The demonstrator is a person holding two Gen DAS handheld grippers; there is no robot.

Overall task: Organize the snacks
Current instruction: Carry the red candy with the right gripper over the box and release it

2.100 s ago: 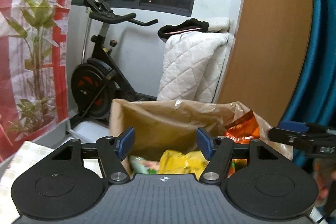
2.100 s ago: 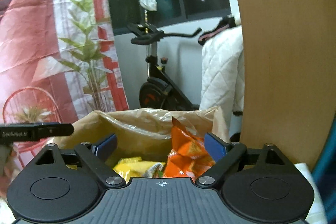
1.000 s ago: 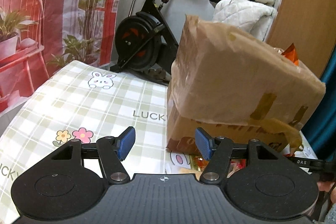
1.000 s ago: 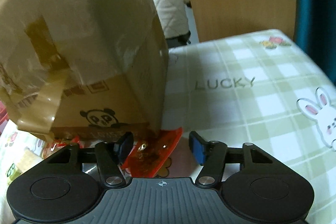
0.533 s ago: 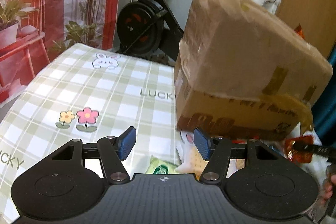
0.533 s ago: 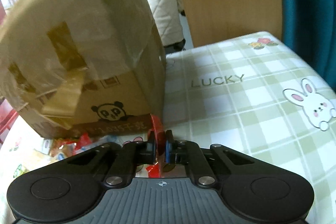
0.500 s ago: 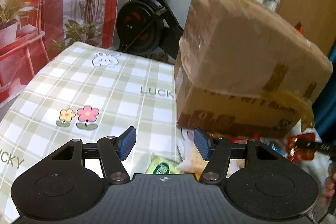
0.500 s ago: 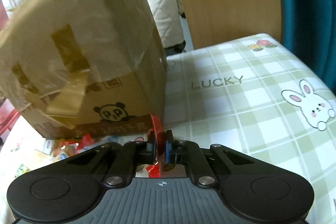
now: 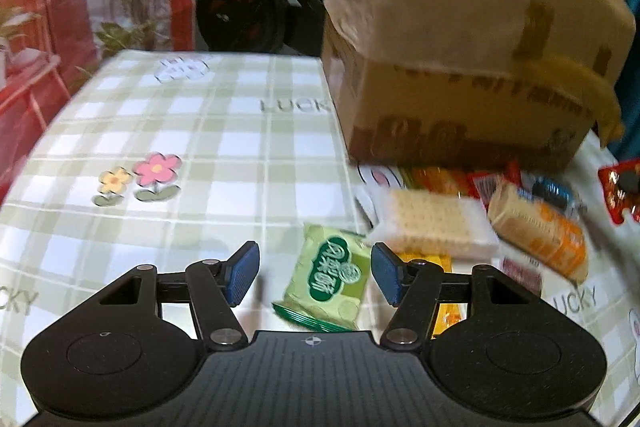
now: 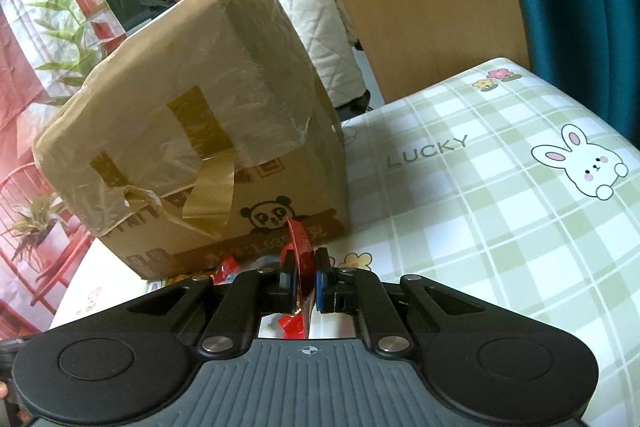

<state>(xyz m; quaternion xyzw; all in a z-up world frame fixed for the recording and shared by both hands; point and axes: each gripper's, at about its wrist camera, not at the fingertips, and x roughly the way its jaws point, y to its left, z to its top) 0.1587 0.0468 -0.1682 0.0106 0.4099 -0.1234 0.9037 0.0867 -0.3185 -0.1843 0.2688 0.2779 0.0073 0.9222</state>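
Currently, a red snack packet [image 10: 301, 247] is clamped edge-up between the closed jaws of the right gripper [image 10: 306, 283], held above the desk [image 10: 500, 211] just in front of the cardboard box [image 10: 192, 131]. The box is seen standing on the checked cloth with its taped flaps pressed down and a strip of brown tape hanging loose on the near face, beside a printed panda. More red wrappers are glimpsed under the gripper at the foot of the box, partly hidden.

From the left wrist view, the left gripper [image 9: 312, 277] is held with its jaws open and nothing between the blue pads [image 9: 240, 277] but air; a green snack packet [image 9: 330, 281] lies flat on the desk below the gap. Just beyond it a clear-wrapped pack of crackers [image 9: 434, 227] is seen, with an orange-wrapped biscuit roll [image 9: 538, 227] beside it to the right and a yellow packet partly hidden under the right finger. Other small wrappers lie blurred along the base of the box. An exercise bike [image 9: 248, 7] stands behind the desk.
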